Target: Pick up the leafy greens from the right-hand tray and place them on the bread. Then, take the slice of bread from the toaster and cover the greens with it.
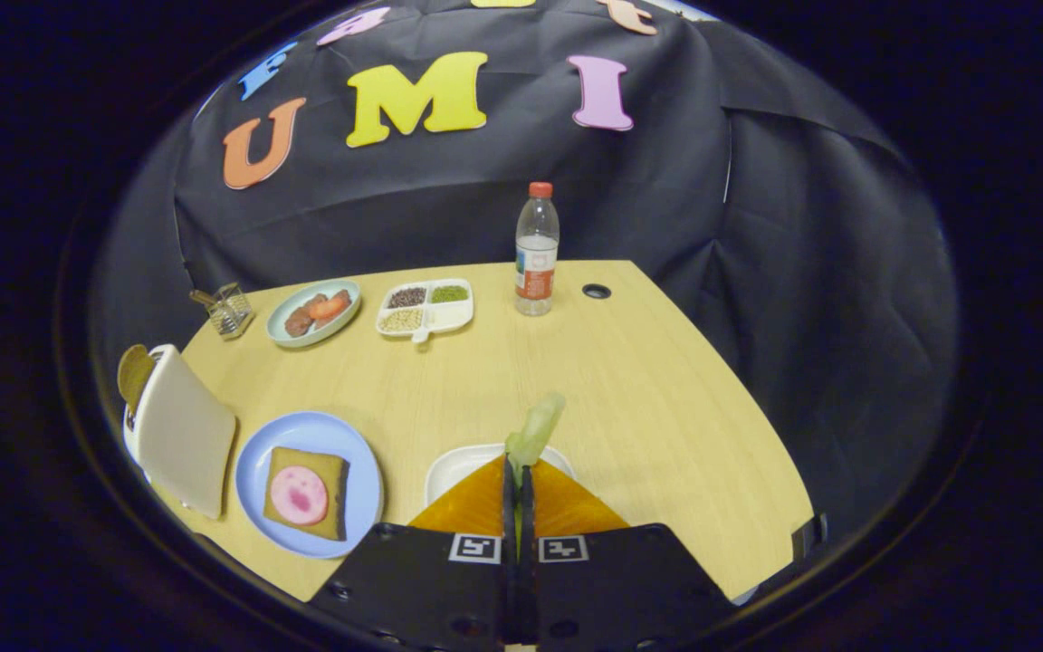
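A: The gripper (518, 475) has both fingers pressed together on the leafy greens (535, 430), which stick up ahead of the fingertips, above the white tray (454, 469).

B: And the bread?

A: One slice (306, 493) with a pink round on top lies on the blue plate (354, 453), left of the fingers. Another slice (134, 374) stands in the toaster (182, 435) beside that plate.

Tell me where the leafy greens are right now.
In the gripper view, the pale green leafy greens are pinched between the closed jaws of the gripper, above the white tray, right of the blue plate.
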### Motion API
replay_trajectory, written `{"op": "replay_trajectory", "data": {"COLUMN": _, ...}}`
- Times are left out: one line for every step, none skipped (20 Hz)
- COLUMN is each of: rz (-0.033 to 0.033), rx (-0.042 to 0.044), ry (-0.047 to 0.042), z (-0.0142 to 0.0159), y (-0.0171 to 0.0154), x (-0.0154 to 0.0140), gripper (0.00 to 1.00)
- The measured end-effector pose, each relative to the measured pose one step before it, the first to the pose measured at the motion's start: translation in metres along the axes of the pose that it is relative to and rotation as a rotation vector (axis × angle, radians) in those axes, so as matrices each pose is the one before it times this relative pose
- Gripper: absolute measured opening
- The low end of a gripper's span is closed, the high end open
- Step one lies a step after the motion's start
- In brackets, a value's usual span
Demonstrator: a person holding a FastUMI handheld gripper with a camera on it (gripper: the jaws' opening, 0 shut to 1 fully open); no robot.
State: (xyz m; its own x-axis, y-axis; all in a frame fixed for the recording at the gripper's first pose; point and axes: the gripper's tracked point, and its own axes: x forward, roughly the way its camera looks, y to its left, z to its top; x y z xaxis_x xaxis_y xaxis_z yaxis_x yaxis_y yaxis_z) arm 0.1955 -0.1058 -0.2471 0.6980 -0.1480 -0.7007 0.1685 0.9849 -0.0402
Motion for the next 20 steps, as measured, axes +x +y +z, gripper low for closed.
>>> {"op": "replay_trajectory", "data": {"rz": 0.00686, "rx": 0.00076, "ry": -0.01294, "z": -0.00028, "y": 0.00543, "x": -0.01011, "gripper": 0.01}}
{"op": "replay_trajectory", "data": {"rz": 0.00395, "rx": -0.00143, "ry": -0.01277, "z": 0.00026, "y": 0.00571, "x": -0.00988, "gripper": 0.00}}
{"op": "replay_trajectory", "data": {"rz": 0.00494, "rx": -0.00256, "ry": -0.01066, "z": -0.00115, "y": 0.00652, "x": -0.00809, "gripper": 0.01}}
{"op": "replay_trajectory", "data": {"rz": 0.00217, "rx": -0.00581, "ry": -0.00590, "z": -0.00138, "y": 0.00780, "x": -0.00765, "gripper": 0.01}}
{"op": "replay_trajectory", "data": {"rz": 0.00469, "rx": -0.00751, "ry": -0.00430, "z": -0.00264, "y": 0.00799, "x": -0.00750, "gripper": 0.01}}
{"op": "replay_trajectory", "data": {"rz": 0.00539, "rx": -0.00840, "ry": -0.00662, "z": -0.00168, "y": 0.00885, "x": -0.00646, "gripper": 0.00}}
{"op": "replay_trajectory", "data": {"rz": 0.00351, "rx": -0.00436, "ry": -0.00809, "z": -0.00090, "y": 0.00923, "x": -0.00375, "gripper": 0.00}}
{"op": "replay_trajectory", "data": {"rz": 0.00360, "rx": -0.00148, "ry": -0.00555, "z": -0.00058, "y": 0.00748, "x": -0.00383, "gripper": 0.00}}
{"op": "replay_trajectory", "data": {"rz": 0.00475, "rx": -0.00072, "ry": -0.00224, "z": -0.00169, "y": 0.00790, "x": -0.00254, "gripper": 0.01}}
{"op": "replay_trajectory", "data": {"rz": 0.00530, "rx": -0.00067, "ry": -0.00083, "z": -0.00131, "y": 0.00751, "x": -0.00231, "gripper": 0.00}}
{"op": "replay_trajectory", "data": {"rz": 0.00517, "rx": -0.00004, "ry": 0.00070, "z": -0.00208, "y": 0.00911, "x": -0.00049, "gripper": 0.00}}
{"op": "replay_trajectory", "data": {"rz": 0.00680, "rx": -0.00430, "ry": 0.00388, "z": -0.00155, "y": 0.00977, "x": -0.00076, "gripper": 0.01}}
{"op": "replay_trajectory", "data": {"rz": 0.01134, "rx": -0.01027, "ry": 0.00081, "z": -0.00152, "y": 0.01120, "x": -0.00069, "gripper": 0.01}}
{"op": "replay_trajectory", "data": {"rz": 0.01356, "rx": -0.01146, "ry": -0.00313, "z": 0.00032, "y": 0.01139, "x": -0.00011, "gripper": 0.01}}
{"op": "replay_trajectory", "data": {"rz": 0.01411, "rx": -0.01049, "ry": -0.00490, "z": -0.00080, "y": 0.01195, "x": -0.00073, "gripper": 0.01}}
{"op": "replay_trajectory", "data": {"rz": 0.01351, "rx": -0.00631, "ry": -0.00545, "z": 0.00107, "y": 0.01086, "x": -0.00024, "gripper": 0.01}}
{"op": "replay_trajectory", "data": {"rz": 0.00941, "rx": -0.00462, "ry": -0.00167, "z": -0.00084, "y": 0.01118, "x": 0.00099, "gripper": 0.01}}
{"op": "replay_trajectory", "data": {"rz": 0.00589, "rx": 0.00008, "ry": -0.00078, "z": -0.00008, "y": 0.00983, "x": 0.00146, "gripper": 0.01}}
{"op": "replay_trajectory", "data": {"rz": 0.01052, "rx": -0.00096, "ry": 0.00318, "z": -0.00151, "y": 0.01246, "x": 0.00275, "gripper": 0.01}}
{"op": "replay_trajectory", "data": {"rz": 0.02129, "rx": -0.00223, "ry": -0.00145, "z": -0.00046, "y": 0.01473, "x": 0.00287, "gripper": 0.00}}
